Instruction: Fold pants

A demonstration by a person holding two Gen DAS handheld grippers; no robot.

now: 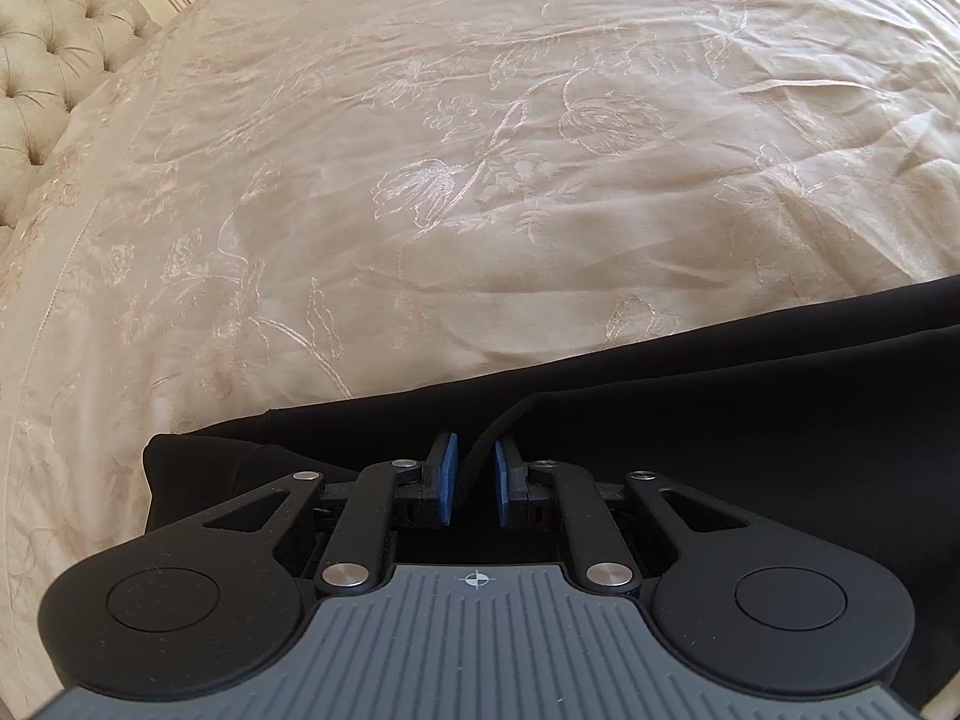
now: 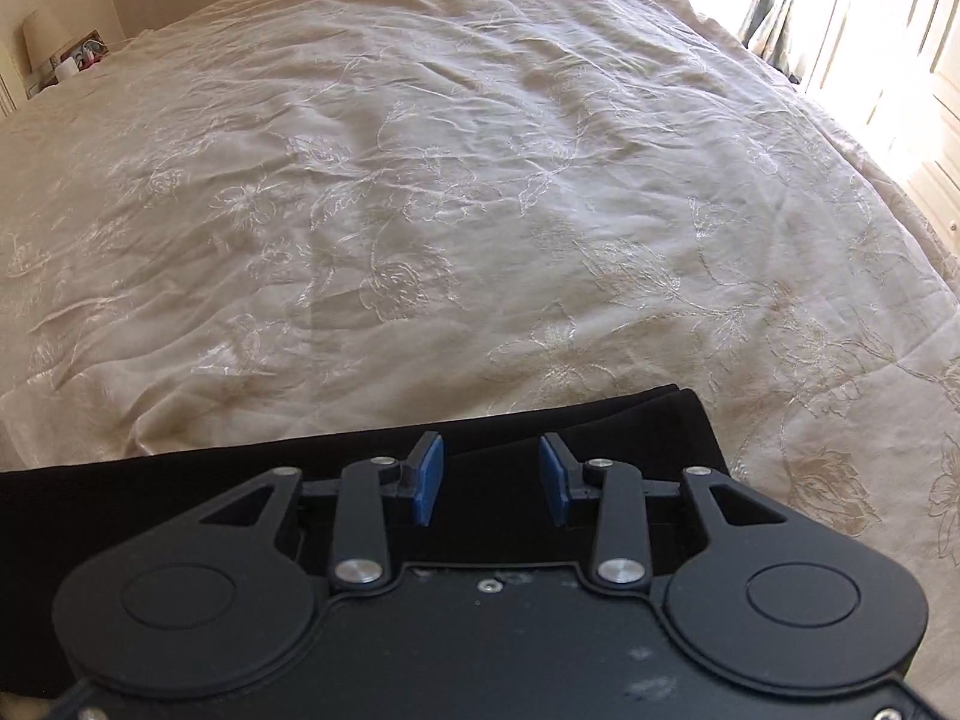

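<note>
Black pants [image 1: 690, 408] lie flat along the near edge of the bed [image 1: 420, 150], stretched sideways under both claws. In the left view the fabric runs from a bunched end near the bed's left side off toward the right, with a raised fold line rising between the pads. In the right view the pants [image 2: 600, 414] end in a squared corner near the bed's right side; layers look stacked there.

Left claw [image 1: 476, 474]: narrow gap, blue pads close on either side of that raised fold. Can't tell if they're actually pinching it.

Right claw [image 2: 492, 477]: clearly spread, pads well apart, holding nothing, hovering over the pants' end.

Around: cream embroidered bedspread [image 2: 420, 210], wrinkled, covers the rest of the bed beyond the pants. Tufted headboard [image 1: 54, 60] at the left side. Lamp [image 2: 42, 39] and small clutter past the far left corner. Curtain [image 2: 771, 6] and bright window past the far right corner. Nothing lies on the pants besides the claws.
</note>
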